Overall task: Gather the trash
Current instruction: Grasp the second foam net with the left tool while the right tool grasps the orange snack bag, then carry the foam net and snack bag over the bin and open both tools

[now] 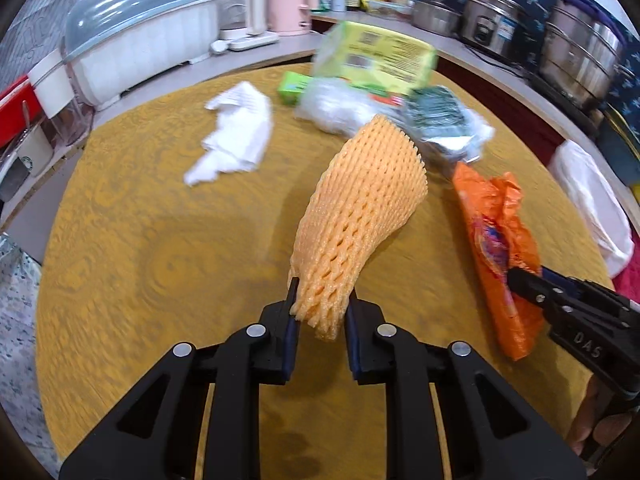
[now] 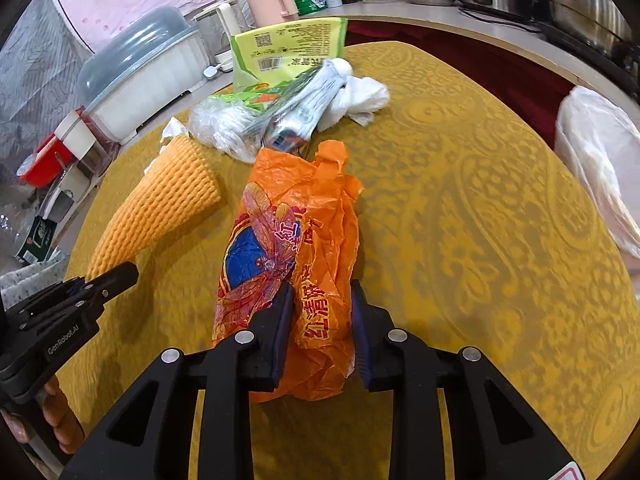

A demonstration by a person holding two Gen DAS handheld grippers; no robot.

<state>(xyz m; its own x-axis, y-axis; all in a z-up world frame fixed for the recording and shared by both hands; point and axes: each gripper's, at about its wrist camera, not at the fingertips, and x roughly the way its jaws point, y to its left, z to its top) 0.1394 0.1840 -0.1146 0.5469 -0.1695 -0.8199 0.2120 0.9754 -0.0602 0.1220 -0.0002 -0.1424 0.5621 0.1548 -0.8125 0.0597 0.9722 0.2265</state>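
Trash pickup on a yellow patterned counter (image 2: 460, 208): my left tool (image 1: 322, 312) has its two fingers pinched on the narrow end of an orange foam fruit net (image 1: 360, 216), which rises tilted from the grip toward the far right, its flared open end above the counter. My right tool (image 2: 320, 320) is clamped on the near end of a crumpled orange plastic bag (image 2: 296, 216) printed with a dragonfly and a blue patch; the bag runs straight ahead from the fingers, though whether it rests on the counter I cannot tell. Both tools point forward side by side, near each other, the left one's net just beside the bag; part of my hand shows under each handle. Beyond the bag lies a heap of more trash: a green printed packet (image 2: 288, 48), clear plastic wrap (image 2: 224, 124) and a white-and-dark bundle (image 2: 320, 100), all touching. A crumpled white tissue (image 1: 232, 136) sits apart on the left side. The counter's right half is bare patterned cloth out to its curved edge, where a white plastic bag (image 2: 596, 152) sits past the rim. Behind the far edge, a shelf carries a covered dish rack (image 1: 136, 48), a pink kettle (image 1: 288, 0), bottles and steel pots (image 1: 580, 52).
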